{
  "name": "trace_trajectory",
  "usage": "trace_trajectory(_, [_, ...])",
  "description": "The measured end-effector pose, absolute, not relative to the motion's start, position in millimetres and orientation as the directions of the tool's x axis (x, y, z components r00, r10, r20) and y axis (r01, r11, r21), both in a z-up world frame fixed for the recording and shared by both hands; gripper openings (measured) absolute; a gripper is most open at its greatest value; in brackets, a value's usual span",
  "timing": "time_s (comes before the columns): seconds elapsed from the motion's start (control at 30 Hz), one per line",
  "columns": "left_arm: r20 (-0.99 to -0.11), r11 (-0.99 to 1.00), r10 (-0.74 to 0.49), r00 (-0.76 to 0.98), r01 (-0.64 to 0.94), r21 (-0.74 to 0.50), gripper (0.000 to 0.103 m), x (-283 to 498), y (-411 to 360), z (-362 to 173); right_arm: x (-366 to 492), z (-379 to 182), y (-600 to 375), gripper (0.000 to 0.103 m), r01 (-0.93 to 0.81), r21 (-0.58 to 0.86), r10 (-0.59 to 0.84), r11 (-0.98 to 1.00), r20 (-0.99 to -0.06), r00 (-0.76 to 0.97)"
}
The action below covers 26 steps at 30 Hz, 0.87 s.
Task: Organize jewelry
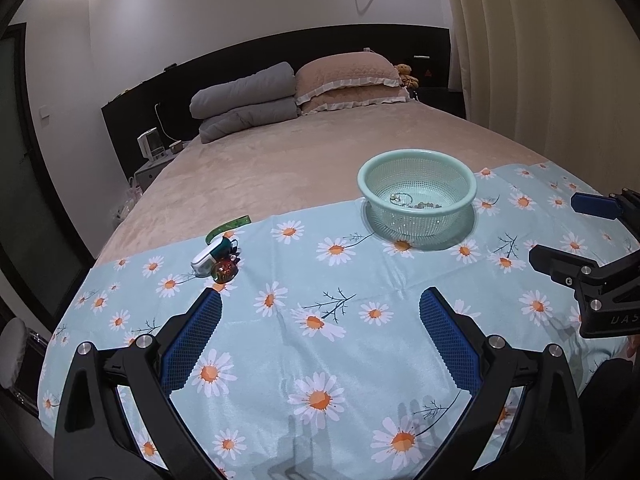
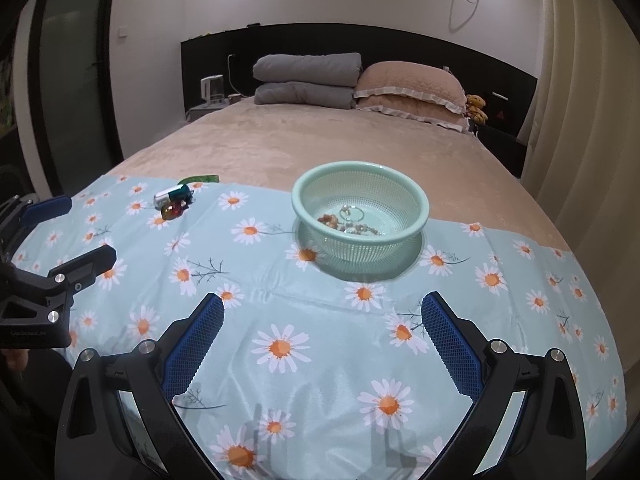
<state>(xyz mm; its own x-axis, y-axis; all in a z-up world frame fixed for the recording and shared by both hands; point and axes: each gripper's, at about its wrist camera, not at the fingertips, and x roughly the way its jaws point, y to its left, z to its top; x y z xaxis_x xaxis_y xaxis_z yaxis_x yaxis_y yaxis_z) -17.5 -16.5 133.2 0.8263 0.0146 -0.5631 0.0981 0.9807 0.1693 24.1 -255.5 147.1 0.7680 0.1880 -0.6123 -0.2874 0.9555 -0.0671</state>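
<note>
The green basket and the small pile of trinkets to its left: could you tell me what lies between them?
Only bare daisy-print cloth lies between the green basket and the trinkets; both wrist views show this.

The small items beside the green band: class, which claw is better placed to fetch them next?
Probably the left claw: the small items lie just beyond its left finger, while the right claw faces the basket.
</note>
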Motion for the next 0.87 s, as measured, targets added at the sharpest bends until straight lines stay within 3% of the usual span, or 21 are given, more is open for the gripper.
trace_trajectory(0.87, [-0.591, 0.991, -0.002, 0.806, 0.08, 0.105, 0.097, -6.9, -7.1, 132.6, 28.1, 141.1, -261.4, 0.095, -0.287, -0.076, 0.177, 0.955, -0.632, 0.754])
